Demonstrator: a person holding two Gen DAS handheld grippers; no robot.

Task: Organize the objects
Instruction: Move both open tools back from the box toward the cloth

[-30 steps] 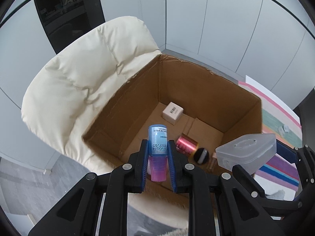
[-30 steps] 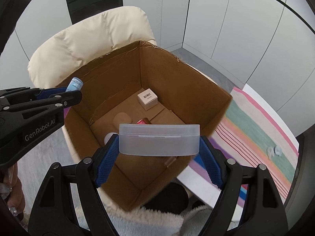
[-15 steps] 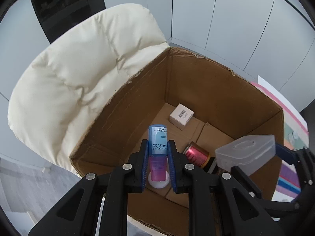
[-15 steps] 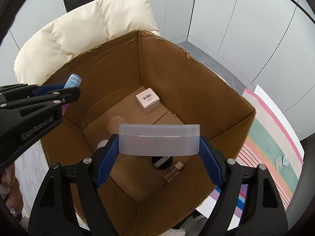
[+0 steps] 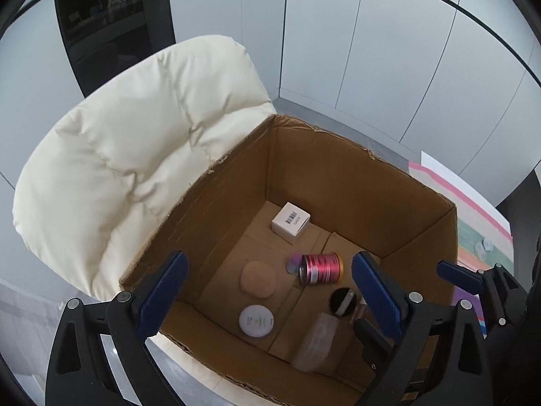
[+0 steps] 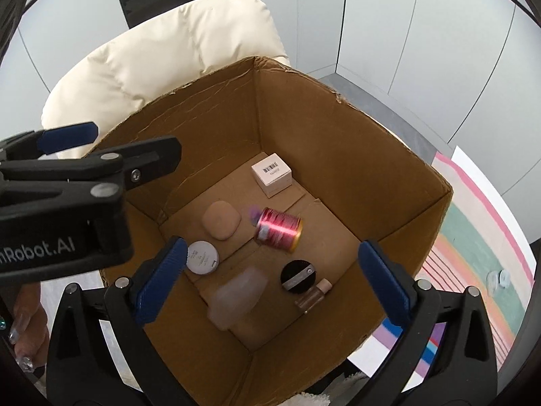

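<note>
Two wrist cameras are looking down into an open cardboard box (image 5: 338, 182) that is resting against a cream padded chair (image 5: 142, 142). Both tools are hovering above the box.

The left hand-held gripper (image 5: 267, 291) is opening, its blue pads standing far apart with nothing pressed between them. The right hand-held gripper (image 6: 270, 280) is opening too, its blue pads spread wide and gripping nothing.

Between and below the right pads, a translucent plastic case (image 6: 236, 297) is showing as a blurred shape near the box's near edge; whether it is touching the box floor cannot be told. A small pink and blue tube (image 5: 293, 262) is appearing as a blur just beside the end of a red metallic can (image 5: 321, 268), which is lying on its side near the middle of the floor.

A small white carton (image 5: 290, 222) with a barcode is sitting toward the far corner of the box. A tan powder puff (image 5: 258, 280) is lying flat near the middle, and a round white compact (image 5: 256, 321) is lying just beside it, closer to the near edge. A black round compact (image 6: 298, 275) is lying toward the box's right wall, with a small clear bottle (image 6: 312, 295) with a tan cap just beside it.

Outside the box, on the right, a striped pastel mat (image 6: 473, 253) is lying flat. A person's fingers (image 6: 23, 338) with decorated nails are showing at the lower left edge of the right camera's view.
</note>
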